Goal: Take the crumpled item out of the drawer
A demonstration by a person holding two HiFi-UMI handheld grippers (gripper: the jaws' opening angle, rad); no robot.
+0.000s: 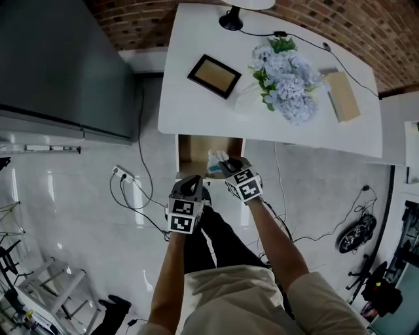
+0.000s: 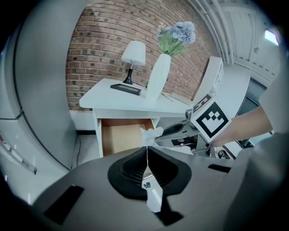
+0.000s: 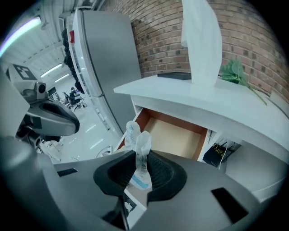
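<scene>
The crumpled item is a white wrapper with blue print. My right gripper is shut on it, and the top pokes up above the jaws. It hangs above the front of the open wooden drawer, whose bottom shows bare. In the head view the right gripper holds the wrapper over the drawer. My left gripper is shut with nothing in it, to the left of the right one and nearer me. From the left gripper view the wrapper shows at the right gripper's tip.
The white desk carries a picture frame, a vase of blue flowers, a lamp base and a tan box. A grey cabinet stands left. A power strip and cables lie on the floor.
</scene>
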